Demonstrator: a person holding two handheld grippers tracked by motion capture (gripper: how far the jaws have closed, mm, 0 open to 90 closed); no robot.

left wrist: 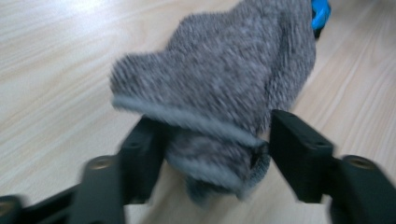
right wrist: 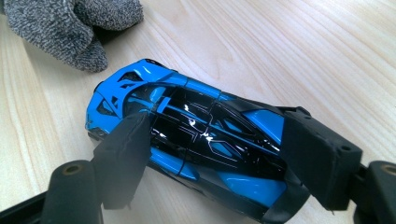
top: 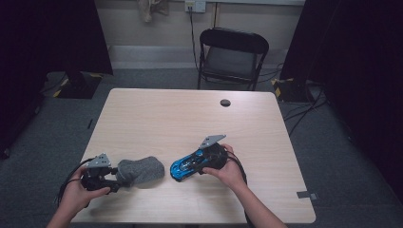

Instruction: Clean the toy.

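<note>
Blue-and-black toy sports car (right wrist: pixel 196 154), hard, glossy and likely slippery, is clamped across its flanks by the right gripper (right wrist: pixel 219 163); the left gripper (left wrist: pixel 210 154) is spread loosely around a soft grey knitted glove (left wrist: pixel 219 79).

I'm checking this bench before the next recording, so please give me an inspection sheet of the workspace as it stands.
Surface: pale wood table, with a round black grommet near the far edge.
Job's things: grey glove lying near the front left; blue and black toy car beside it, apart from it.
Clutter: nothing seen.
Grippers: left hand-held gripper has its jaws either side of the glove's cuff, not pressing; right hand-held gripper is shut across the car's body.
Cables: a black cable trails from the left gripper.
Surroundings: black folding chair behind the table, dark curtains at the sides, grey floor.
</note>
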